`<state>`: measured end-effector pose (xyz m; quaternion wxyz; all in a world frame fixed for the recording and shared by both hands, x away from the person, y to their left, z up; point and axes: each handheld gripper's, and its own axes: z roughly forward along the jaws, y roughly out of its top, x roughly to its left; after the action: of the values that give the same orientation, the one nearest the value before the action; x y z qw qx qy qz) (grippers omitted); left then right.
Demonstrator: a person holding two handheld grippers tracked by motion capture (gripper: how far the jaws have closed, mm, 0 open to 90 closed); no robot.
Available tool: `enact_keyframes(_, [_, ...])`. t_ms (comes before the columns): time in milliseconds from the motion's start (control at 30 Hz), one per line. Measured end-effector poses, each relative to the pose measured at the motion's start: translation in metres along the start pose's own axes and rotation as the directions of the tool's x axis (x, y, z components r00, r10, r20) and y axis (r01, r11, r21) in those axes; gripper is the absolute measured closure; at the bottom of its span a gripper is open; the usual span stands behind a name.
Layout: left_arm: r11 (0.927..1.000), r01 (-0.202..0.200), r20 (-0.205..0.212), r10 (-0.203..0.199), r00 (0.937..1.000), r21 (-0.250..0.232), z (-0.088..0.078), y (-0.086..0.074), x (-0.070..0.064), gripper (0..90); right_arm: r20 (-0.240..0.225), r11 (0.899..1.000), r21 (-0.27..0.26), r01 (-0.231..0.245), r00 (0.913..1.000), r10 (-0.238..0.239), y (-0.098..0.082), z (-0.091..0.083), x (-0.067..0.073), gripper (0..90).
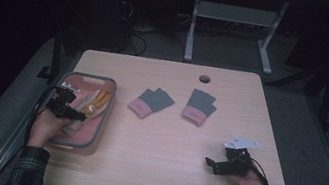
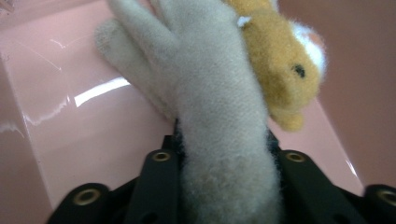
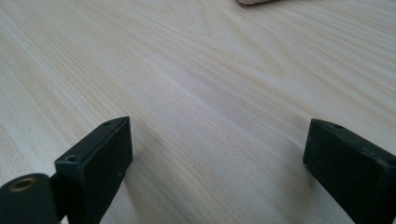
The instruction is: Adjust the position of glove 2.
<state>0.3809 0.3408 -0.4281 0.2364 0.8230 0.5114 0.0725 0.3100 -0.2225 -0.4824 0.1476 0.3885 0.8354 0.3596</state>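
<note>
Beige glove (image 2: 210,107) lies in pink bin (image 1: 104,113) at table's left edge, beside orange plush glove (image 2: 275,56). My left tongs (image 2: 224,154) pinch beige glove's cuff. My right tongs (image 3: 217,154) spread wide, empty, over bare wooden table (image 3: 196,70).

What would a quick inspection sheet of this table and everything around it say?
Surface: light wooden table with a round hole near its far edge.
Job's things: pink bin at the table's left edge holding a beige glove and an orange plush glove; two grey gloves with pink cuffs, one beside the other, lie flat mid-table.
Clutter: nothing seen.
Grippers: left gripper is inside the bin, jaws around the beige glove; right gripper rests low over bare table, jaws wide open, nothing between them.
Cables: a black cable trails from the right gripper; more cables lie on the floor beyond the table.
Surroundings: dark room, grey floor, another table's white legs behind.
</note>
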Motion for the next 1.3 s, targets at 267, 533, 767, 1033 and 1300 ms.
enact_keyframes(267, [0.9977, 0.019, -0.045, -0.022, 0.9987, -0.065, -0.014, 0.001, -0.001, 22.2, 0.001, 1.0, 0.0, 0.0, 1.0, 0.0, 0.0, 0.0, 0.0, 7.9])
enact_keyframes(533, [0.9896, 0.029, -0.08, -0.041, 0.9959, -0.141, -0.043, -0.001, -0.001, 14.8, 0.001, 1.0, 0.0, -0.002, 1.0, 0.002, 0.0, 0.0, 0.0, 7.9])
enact_keyframes(767, [0.975, 0.009, -0.01, -0.012, 0.9999, -0.222, -0.059, 0.005, -0.016, 14.9, 0.001, 1.0, 0.0, 0.0, 1.0, 0.0, 0.0, 0.0, 0.0, 7.9])
enact_keyframes(1033, [0.9663, -0.032, 0.098, 0.059, 0.9934, -0.255, -0.051, 0.016, -0.043, 14.8, 0.0, 1.0, 0.0, 0.001, 1.0, -0.001, 0.0, 0.0, 0.0, 7.9])
enact_keyframes(1300, [0.9628, -0.09, 0.147, 0.131, 0.9805, -0.255, -0.038, 0.026, -0.079, 14.9, 0.004, 1.0, 0.003, -0.006, 1.0, 0.006, 0.0, 0.001, 0.0, 6.8])
